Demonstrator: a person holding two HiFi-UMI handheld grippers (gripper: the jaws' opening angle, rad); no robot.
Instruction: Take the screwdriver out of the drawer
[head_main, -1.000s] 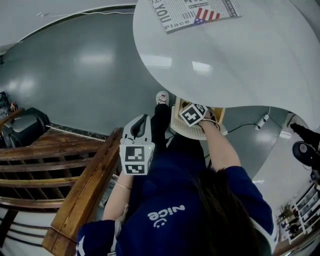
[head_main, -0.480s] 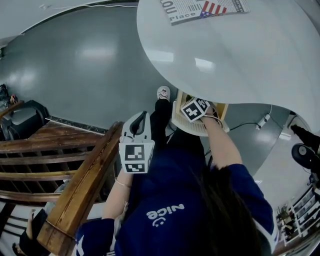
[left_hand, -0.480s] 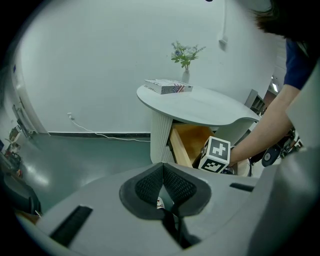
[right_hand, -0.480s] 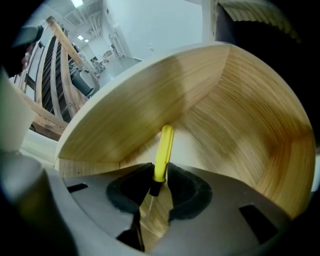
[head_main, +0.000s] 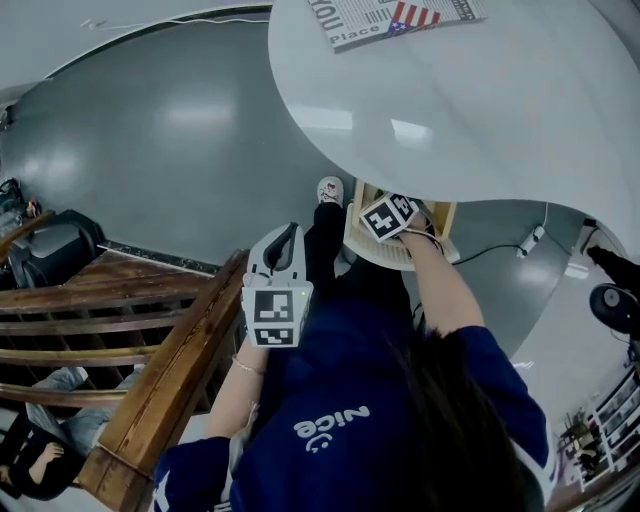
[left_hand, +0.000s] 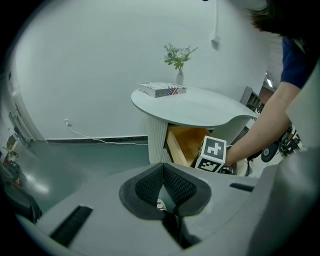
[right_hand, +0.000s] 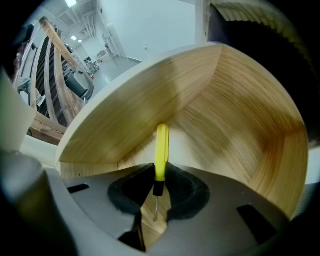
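A screwdriver (right_hand: 161, 150) with a yellow handle and a thin metal shaft lies on the floor of the open wooden drawer (right_hand: 225, 100). My right gripper (right_hand: 160, 176) points straight down into the drawer. Its jaws are closing, and both dark pads touch the lower end of the handle. In the head view only its marker cube (head_main: 388, 216) shows above the drawer (head_main: 441, 214). My left gripper (head_main: 283, 236) hangs shut and empty over the person's lap, apart from the drawer. Its pads (left_hand: 176, 186) meet at the tip.
The drawer sits under a round white table (head_main: 480, 110) with a ribbed pedestal (left_hand: 156, 137). On the table lie a book (head_main: 400, 18) and a vase of flowers (left_hand: 179, 57). A wooden railing (head_main: 170, 370) runs at the left. A shoe (head_main: 329, 190) rests on the grey floor.
Both grippers keep their places. The head view has shifted a little, and a seated person beyond the railing has come into sight at the lower left.
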